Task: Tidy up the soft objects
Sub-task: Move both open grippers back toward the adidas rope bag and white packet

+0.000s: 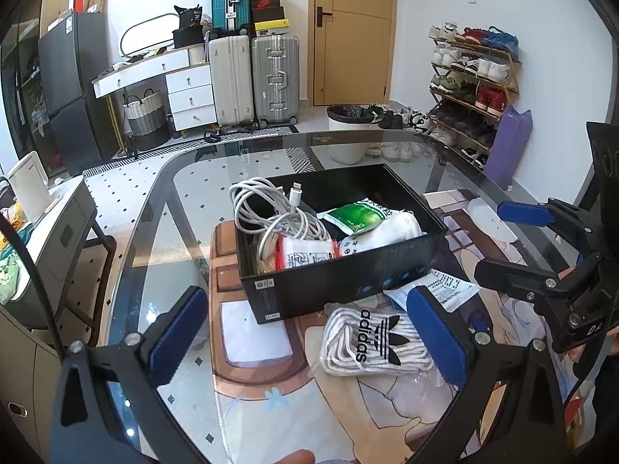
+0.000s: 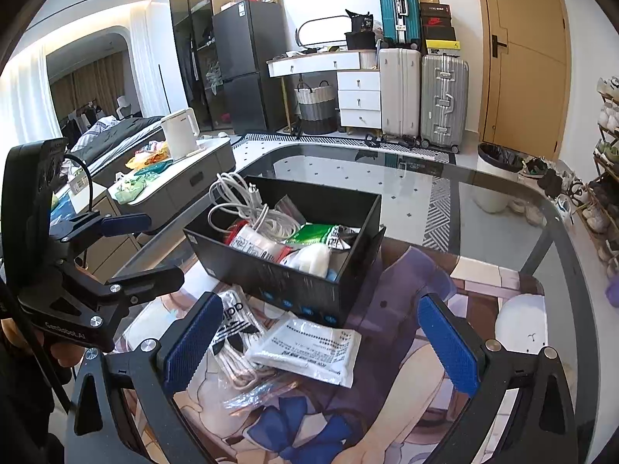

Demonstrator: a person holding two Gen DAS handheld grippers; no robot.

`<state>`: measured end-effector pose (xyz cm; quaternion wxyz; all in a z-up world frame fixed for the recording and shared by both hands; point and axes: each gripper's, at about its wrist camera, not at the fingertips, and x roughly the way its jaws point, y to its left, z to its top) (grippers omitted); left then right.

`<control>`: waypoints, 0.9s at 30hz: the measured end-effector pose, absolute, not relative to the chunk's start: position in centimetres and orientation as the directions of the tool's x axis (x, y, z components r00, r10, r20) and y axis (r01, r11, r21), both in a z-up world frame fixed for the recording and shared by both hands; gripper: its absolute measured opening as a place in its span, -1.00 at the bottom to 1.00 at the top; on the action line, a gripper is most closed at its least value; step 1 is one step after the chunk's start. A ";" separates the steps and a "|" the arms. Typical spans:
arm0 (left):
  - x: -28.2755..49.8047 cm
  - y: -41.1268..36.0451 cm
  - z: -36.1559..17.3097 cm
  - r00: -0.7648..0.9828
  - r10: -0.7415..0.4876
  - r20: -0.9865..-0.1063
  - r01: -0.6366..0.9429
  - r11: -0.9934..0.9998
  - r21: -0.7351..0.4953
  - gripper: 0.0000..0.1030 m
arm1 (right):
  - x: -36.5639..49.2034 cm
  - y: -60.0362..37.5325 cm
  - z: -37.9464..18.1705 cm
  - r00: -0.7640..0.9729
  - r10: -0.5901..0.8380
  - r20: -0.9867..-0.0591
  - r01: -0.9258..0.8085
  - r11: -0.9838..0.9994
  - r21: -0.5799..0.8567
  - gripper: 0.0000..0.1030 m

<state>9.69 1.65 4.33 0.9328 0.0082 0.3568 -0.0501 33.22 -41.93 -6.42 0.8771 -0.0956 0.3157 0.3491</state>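
A black box stands on the glass table and holds white cables, a green packet, a red-ended packet and white socks. In front of it lies a bagged pack of white adidas socks, beside a flat white packet. My left gripper hovers open over the adidas pack, nothing between its fingers. Open too, my right gripper hangs above the flat white packet.
A printed mat covers the near half of the glass table. A low side table with a white kettle stands left. Suitcases, a bin and a shoe rack line the far wall.
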 end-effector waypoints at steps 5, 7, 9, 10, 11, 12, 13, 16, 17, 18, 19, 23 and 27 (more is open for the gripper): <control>9.5 1.2 3.8 0.734 -0.086 -0.674 0.106 0.994 -0.011 1.00 | 33.1 -42.1 -7.0 0.549 0.546 -0.633 -0.671 0.739 0.056 0.99; 9.4 1.0 3.5 0.729 -0.090 -0.678 0.112 0.994 -0.011 1.00 | 33.0 -42.2 -7.2 0.545 0.547 -0.636 -0.671 0.739 0.061 0.99; 9.3 0.8 3.1 0.725 -0.087 -0.683 0.114 0.993 -0.006 1.00 | 33.0 -42.3 -7.4 0.539 0.545 -0.642 -0.670 0.739 0.066 0.99; 9.3 0.7 2.9 0.722 -0.086 -0.686 0.115 0.993 -0.004 1.00 | 32.9 -42.3 -7.6 0.536 0.544 -0.645 -0.670 0.739 0.067 0.99; 9.3 0.6 2.7 0.719 -0.088 -0.689 0.118 0.993 -0.005 1.00 | 33.0 -42.3 -7.7 0.533 0.544 -0.648 -0.670 0.739 0.070 0.99; 9.2 0.5 2.5 0.717 -0.091 -0.692 0.121 0.993 -0.005 1.00 | 33.0 -42.2 -7.9 0.529 0.543 -0.652 -0.670 0.739 0.072 0.99; 9.2 0.4 2.3 0.714 -0.090 -0.694 0.122 0.993 -0.004 1.00 | 33.0 -42.2 -8.0 0.525 0.544 -0.655 -0.671 0.738 0.075 0.99; 9.2 0.4 1.9 0.709 -0.091 -0.699 0.125 0.992 -0.002 1.00 | 33.1 -42.0 -8.4 0.516 0.542 -0.664 -0.671 0.737 0.080 0.99; 9.2 0.5 1.8 0.708 -0.093 -0.700 0.127 0.992 -0.003 1.00 | 33.1 -41.9 -8.5 0.512 0.542 -0.666 -0.672 0.736 0.082 0.99; 9.1 0.4 1.7 0.706 -0.094 -0.702 0.130 0.992 -0.003 1.00 | 33.2 -41.8 -8.7 0.509 0.543 -0.668 -0.672 0.735 0.085 0.99; 9.1 0.4 1.5 0.706 -0.092 -0.703 0.129 0.992 0.000 1.00 | 33.3 -41.8 -8.8 0.506 0.543 -0.670 -0.672 0.735 0.088 0.99; 9.0 0.4 0.9 0.697 -0.094 -0.711 0.133 0.991 -0.001 1.00 | 33.7 -41.5 -9.5 0.492 0.542 -0.681 -0.671 0.735 0.101 0.99; 9.0 0.5 0.4 0.687 -0.098 -0.720 0.132 0.991 -0.009 1.00 | 34.0 -41.2 -10.0 0.481 0.543 -0.688 -0.672 0.733 0.109 0.99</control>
